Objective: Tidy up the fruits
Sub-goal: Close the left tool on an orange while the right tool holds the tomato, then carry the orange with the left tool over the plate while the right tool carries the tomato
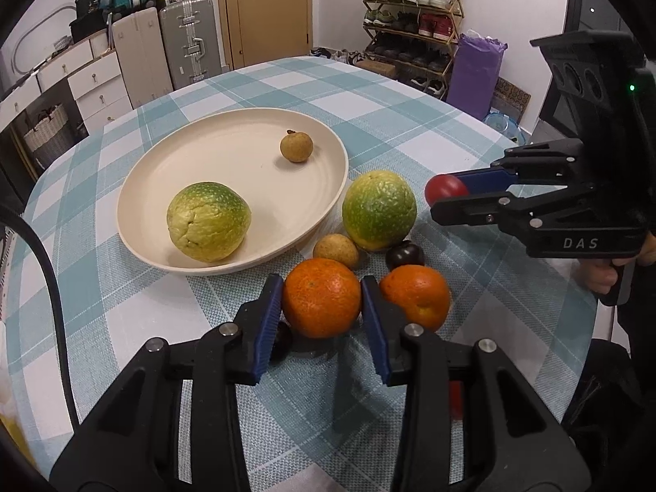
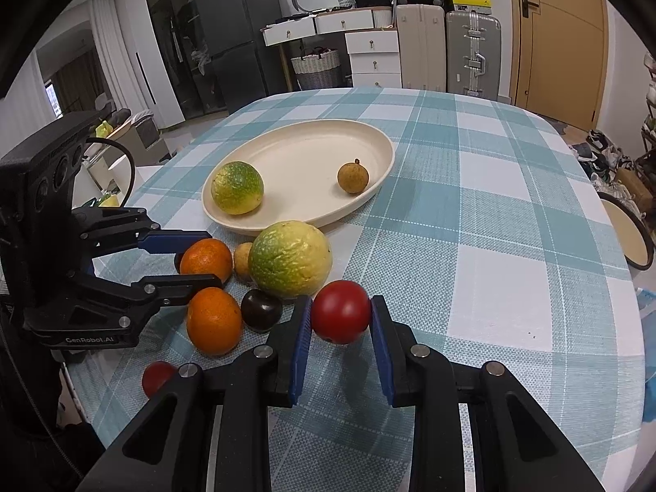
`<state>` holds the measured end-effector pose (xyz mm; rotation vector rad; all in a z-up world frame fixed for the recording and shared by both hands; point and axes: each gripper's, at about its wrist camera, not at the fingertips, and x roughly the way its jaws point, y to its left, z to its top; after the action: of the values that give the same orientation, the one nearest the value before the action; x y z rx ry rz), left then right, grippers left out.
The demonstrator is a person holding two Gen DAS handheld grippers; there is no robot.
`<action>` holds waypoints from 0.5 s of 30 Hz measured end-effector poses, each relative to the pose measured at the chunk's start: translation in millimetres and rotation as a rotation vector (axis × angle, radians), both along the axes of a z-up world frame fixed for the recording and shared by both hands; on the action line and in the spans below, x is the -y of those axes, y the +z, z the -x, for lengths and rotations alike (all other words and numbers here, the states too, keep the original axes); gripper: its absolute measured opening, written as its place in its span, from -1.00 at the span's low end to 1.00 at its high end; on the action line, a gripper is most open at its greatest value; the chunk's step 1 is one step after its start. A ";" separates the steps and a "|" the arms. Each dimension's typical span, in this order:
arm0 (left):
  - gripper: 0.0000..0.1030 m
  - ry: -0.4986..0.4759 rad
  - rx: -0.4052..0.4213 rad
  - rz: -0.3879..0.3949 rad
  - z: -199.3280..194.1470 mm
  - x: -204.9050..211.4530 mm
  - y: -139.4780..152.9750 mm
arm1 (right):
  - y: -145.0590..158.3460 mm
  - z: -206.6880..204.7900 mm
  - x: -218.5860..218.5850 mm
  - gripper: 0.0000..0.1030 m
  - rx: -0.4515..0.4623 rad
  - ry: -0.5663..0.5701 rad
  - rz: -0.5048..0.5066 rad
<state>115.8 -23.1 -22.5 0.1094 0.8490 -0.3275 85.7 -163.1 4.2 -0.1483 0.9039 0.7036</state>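
My left gripper (image 1: pixel 322 283) (image 2: pixel 205 260) is shut on an orange (image 1: pixel 322 299) (image 2: pixel 205 258) that rests on the checked cloth. My right gripper (image 2: pixel 340 305) (image 1: pixel 445 194) is shut on a red tomato (image 2: pixel 340 313) (image 1: pixel 443 187) and holds it just above the cloth. A cream plate (image 1: pixel 246 172) (image 2: pixel 307 156) carries a green-yellow citrus (image 1: pixel 208 221) (image 2: pixel 237 187) and a longan (image 1: pixel 296 146) (image 2: pixel 352 176). Beside the plate lie a second green citrus (image 1: pixel 379 211) (image 2: pixel 289 258), a longan (image 1: pixel 336 250), a dark plum (image 1: pixel 404 255) (image 2: pixel 261 309) and another orange (image 1: pixel 416 297) (image 2: pixel 214 322).
A small red fruit (image 2: pixel 158 377) lies near the table's front edge, and a dark fruit (image 1: pixel 283 340) sits under my left finger. A black-rimmed bowl (image 2: pixel 627 233) stands off the table's right side. Suitcases (image 1: pixel 188 45) and a shoe rack (image 1: pixel 410 24) are beyond the table.
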 end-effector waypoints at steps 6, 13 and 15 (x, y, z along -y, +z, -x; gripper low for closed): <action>-0.31 0.046 0.050 0.049 7.5 -11.8 13.1 | 1.8 0.0 0.0 -0.44 0.007 -0.006 -0.010; -0.31 0.153 0.136 0.085 15.7 -36.1 33.8 | 13.8 0.5 -2.3 -0.44 0.039 -0.009 -0.043; -0.31 0.185 0.151 0.100 16.7 -45.1 38.2 | 17.5 -0.1 -4.2 -0.44 0.047 -0.009 -0.053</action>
<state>99.2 22.0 15.7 -0.0373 0.6857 -0.1845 85.8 -158.9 21.7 -0.1135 0.8398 0.7126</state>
